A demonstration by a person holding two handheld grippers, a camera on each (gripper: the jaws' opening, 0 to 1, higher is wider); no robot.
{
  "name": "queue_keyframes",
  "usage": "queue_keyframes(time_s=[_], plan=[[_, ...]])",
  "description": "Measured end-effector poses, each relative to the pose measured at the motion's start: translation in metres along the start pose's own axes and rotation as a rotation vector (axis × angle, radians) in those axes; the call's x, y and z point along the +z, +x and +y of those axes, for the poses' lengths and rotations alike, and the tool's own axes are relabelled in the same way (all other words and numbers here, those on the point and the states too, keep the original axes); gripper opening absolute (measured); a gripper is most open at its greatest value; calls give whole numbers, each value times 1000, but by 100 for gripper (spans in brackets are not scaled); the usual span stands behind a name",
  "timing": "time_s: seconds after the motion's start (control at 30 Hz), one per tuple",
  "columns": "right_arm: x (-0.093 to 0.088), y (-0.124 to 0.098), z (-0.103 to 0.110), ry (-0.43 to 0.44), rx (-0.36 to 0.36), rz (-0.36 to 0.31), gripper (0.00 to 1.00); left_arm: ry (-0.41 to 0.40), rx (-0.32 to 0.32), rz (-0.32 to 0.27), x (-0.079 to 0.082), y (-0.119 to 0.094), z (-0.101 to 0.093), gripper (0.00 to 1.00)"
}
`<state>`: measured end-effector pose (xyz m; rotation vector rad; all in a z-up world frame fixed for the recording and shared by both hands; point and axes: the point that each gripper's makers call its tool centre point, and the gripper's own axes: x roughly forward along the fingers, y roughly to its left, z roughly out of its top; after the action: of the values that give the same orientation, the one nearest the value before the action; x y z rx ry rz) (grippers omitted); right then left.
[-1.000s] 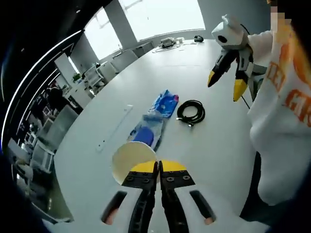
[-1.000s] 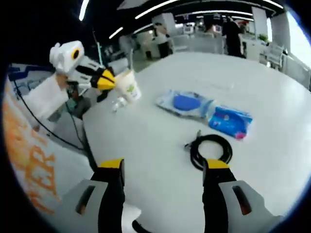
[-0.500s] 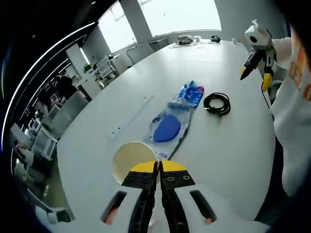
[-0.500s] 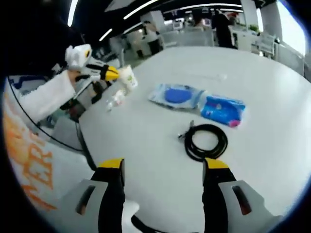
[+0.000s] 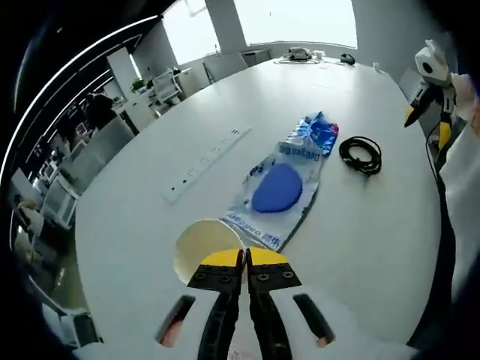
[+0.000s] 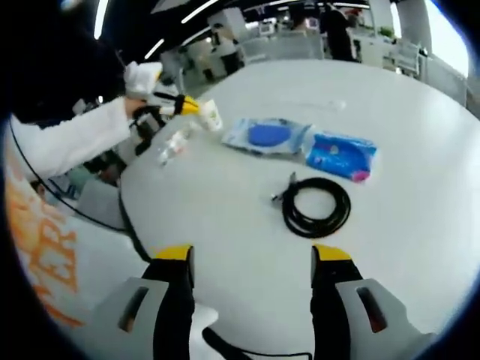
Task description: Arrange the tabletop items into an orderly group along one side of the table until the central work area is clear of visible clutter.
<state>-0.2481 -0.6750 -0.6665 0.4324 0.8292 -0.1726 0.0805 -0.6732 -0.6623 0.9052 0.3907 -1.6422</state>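
Observation:
My left gripper (image 5: 245, 259) is shut on the rim of a white paper cup (image 5: 204, 246), held just above the white table (image 5: 135, 225); from the right gripper view it appears as the left gripper (image 6: 189, 106) with the cup (image 6: 211, 115) at the table's far left. A clear packet with a blue round pad (image 5: 276, 187) lies ahead, then a blue wipes pack (image 5: 316, 135) and a coiled black cable (image 5: 361, 154). My right gripper (image 6: 251, 259) stands open above the table edge, short of the cable (image 6: 316, 206), the blue pack (image 6: 341, 155) and the clear packet (image 6: 265, 135).
A long white power strip (image 5: 205, 163) lies left of the packets. A small clear wrapper (image 6: 173, 145) lies near the cup. Office chairs and desks stand beyond the table's far side. The person's white sleeve (image 6: 64, 146) reaches over the table edge.
My left gripper with the cup has drawn back from the items, so they sit farther ahead. My right gripper has lifted away a little; the cable looks smaller.

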Motion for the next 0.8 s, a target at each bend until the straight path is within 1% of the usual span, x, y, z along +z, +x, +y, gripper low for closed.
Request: queue_keyframes(time_s=[0.1, 0.2, 0.27, 0.4, 0.47, 0.57, 0.63, 0.8], plan=[[1, 0, -3, 4, -11, 4, 61, -17, 0, 1, -1, 8, 4, 0], [3, 0, -5, 13, -14, 2, 61, -29, -13, 14, -6, 13, 2, 0], [4, 2, -5, 11, -13, 9, 61, -9, -18, 37, -11, 17, -3, 0], [6, 5, -2, -18, -4, 29, 61, -3, -27, 51, -17, 23, -5, 0], [8, 6, 0, -27, 2, 30, 61, -21, -26, 36, -17, 24, -5, 0], [10, 8, 1, -31, 8, 28, 61, -53, -7, 33, -19, 26, 0, 0], [11, 9, 1, -32, 8, 27, 62, -68, -8, 30, -18, 27, 0, 0], [11, 9, 0, -30, 8, 24, 62, -74, -8, 19, -15, 27, 0, 0]])
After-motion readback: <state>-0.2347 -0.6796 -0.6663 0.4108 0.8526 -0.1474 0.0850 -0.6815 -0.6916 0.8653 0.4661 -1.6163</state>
